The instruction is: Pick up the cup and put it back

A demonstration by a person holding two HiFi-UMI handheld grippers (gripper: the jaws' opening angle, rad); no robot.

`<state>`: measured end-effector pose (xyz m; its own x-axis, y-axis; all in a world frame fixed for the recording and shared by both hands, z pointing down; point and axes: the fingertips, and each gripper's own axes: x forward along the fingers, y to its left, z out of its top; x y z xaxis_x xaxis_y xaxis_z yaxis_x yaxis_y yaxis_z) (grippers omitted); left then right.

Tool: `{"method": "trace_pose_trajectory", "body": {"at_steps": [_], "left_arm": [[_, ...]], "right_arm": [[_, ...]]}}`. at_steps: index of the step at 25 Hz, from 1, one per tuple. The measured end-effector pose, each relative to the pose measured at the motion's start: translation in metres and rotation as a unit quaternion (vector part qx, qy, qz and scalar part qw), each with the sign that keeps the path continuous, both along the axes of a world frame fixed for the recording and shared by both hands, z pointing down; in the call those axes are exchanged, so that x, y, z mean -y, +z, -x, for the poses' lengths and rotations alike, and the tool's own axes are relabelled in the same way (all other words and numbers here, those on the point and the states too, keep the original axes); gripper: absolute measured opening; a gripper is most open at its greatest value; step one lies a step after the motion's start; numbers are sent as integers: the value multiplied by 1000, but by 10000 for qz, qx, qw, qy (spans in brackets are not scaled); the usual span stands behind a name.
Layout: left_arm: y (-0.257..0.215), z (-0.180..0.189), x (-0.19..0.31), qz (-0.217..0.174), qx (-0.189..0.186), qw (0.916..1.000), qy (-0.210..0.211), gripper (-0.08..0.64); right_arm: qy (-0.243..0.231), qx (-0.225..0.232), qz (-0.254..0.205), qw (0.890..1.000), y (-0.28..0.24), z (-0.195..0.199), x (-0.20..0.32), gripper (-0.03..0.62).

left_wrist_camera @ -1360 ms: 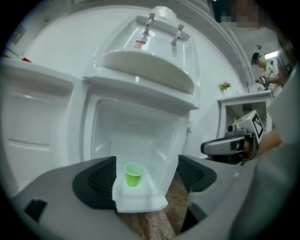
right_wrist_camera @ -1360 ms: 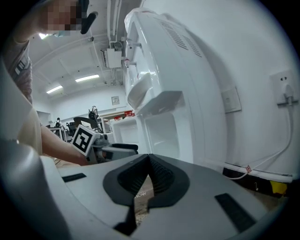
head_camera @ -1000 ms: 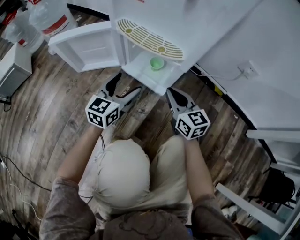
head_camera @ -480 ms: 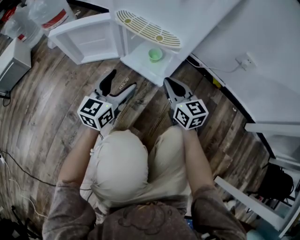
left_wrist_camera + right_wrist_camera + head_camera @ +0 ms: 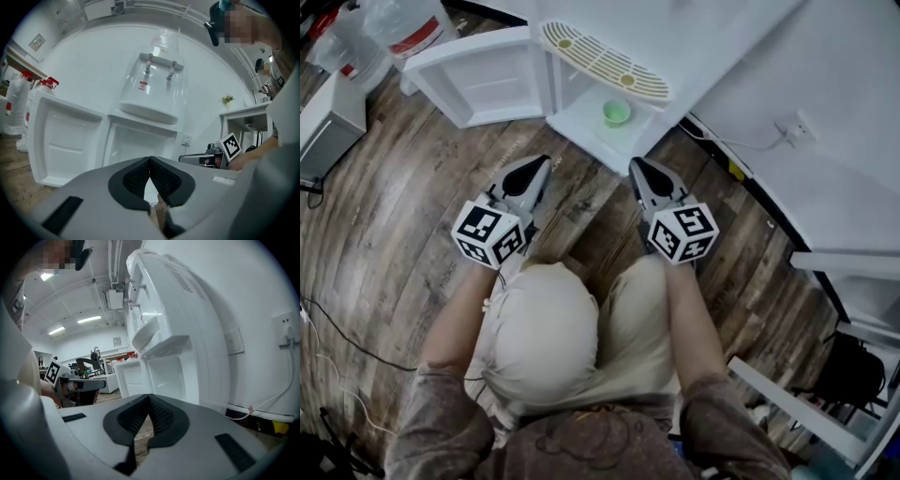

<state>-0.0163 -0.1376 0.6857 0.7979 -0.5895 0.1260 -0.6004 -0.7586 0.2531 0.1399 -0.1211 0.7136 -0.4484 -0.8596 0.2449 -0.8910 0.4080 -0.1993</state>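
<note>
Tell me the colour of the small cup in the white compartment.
Light green; the small round cup shows best in the head view.

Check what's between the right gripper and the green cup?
Nothing loose. In the head view, only a strip of wood floor and the white compartment ledge separate the right gripper from the green cup, which sits on that ledge.

**A:** How are the person's arms placed?

**B:** Both reach forward and down, side by side: the bare left forearm (image 5: 455,317) and the bare right forearm (image 5: 689,323).

**A:** And the tools they hold?

**B:** The grey two-jaw left gripper (image 5: 540,162), with a black-and-white marker cube, is closing. Its tips meet on nothing. The matching right gripper (image 5: 635,165) has its jaws together, empty.
</note>
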Motion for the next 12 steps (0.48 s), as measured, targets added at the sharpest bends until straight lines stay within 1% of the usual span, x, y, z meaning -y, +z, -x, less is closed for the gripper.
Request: {"method": "trace_pose_trajectory", "body": {"at_steps": [4, 6, 9, 12], "left_arm": [[-12, 4, 6, -12, -45, 10000, 29, 3], [-24, 3, 9, 3, -55, 9999, 95, 3], [-56, 3, 11, -18, -61, 9996, 266, 3], [-98, 2, 11, -55, 23, 9992, 397, 3]], "right_arm": [[142, 87, -48, 9998, -13, 5, 1, 2], [215, 229, -59, 9995, -26, 7, 1, 2], [232, 449, -131, 9986, -59, 15, 1, 2], [97, 521, -201, 9984, -101, 30, -2, 2]]}}
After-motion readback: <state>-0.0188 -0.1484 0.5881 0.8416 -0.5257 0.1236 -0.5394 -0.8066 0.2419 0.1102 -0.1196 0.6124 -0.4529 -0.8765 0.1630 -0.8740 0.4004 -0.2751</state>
